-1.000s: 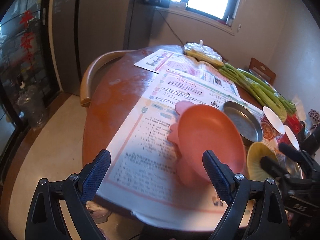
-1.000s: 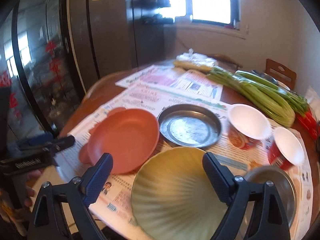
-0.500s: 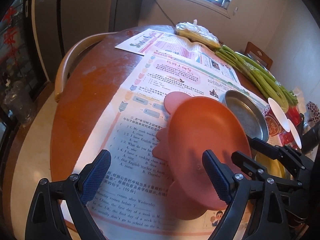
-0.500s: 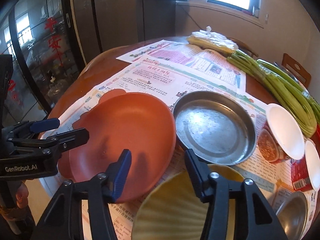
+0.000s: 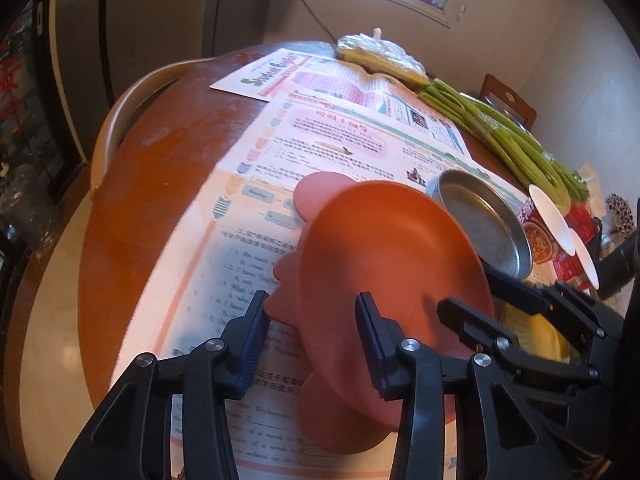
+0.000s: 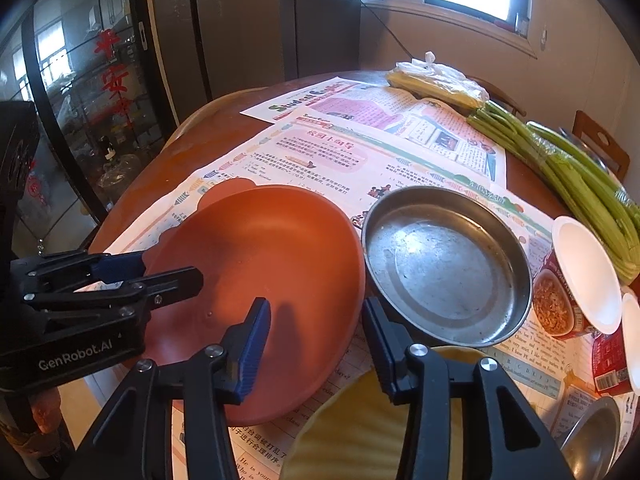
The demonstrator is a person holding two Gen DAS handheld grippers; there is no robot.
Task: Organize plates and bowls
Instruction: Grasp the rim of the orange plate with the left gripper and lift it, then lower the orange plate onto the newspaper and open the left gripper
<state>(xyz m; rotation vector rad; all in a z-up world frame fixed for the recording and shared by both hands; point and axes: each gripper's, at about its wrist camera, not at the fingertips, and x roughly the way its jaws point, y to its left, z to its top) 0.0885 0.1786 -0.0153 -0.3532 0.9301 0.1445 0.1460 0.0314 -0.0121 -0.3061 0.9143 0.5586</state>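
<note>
An orange plate with lobed handles (image 5: 384, 248) (image 6: 260, 272) lies on newspaper at the table's near side. My left gripper (image 5: 310, 332) straddles its left rim, jaws partly closed with a gap, not clamped; it shows at the left of the right wrist view (image 6: 160, 276). My right gripper (image 6: 316, 340) straddles the plate's near right rim, also partly closed, and shows in the left wrist view (image 5: 500, 300). A steel plate (image 6: 444, 264) (image 5: 484, 220) sits right of the orange one. A yellow ribbed plate (image 6: 360, 420) lies below my right gripper.
Two instant-noodle cups with white lids (image 6: 576, 280) stand at the right. Green stalks (image 6: 568, 168) and a bagged bundle (image 6: 436, 84) lie at the back. A small steel bowl (image 6: 592, 432) is at the lower right. A chair back (image 5: 132, 108) curves along the table's left.
Both grippers moved in onto the orange plate and narrowed their jaws: the left from wide open, the right further onto the plate's near rim.
</note>
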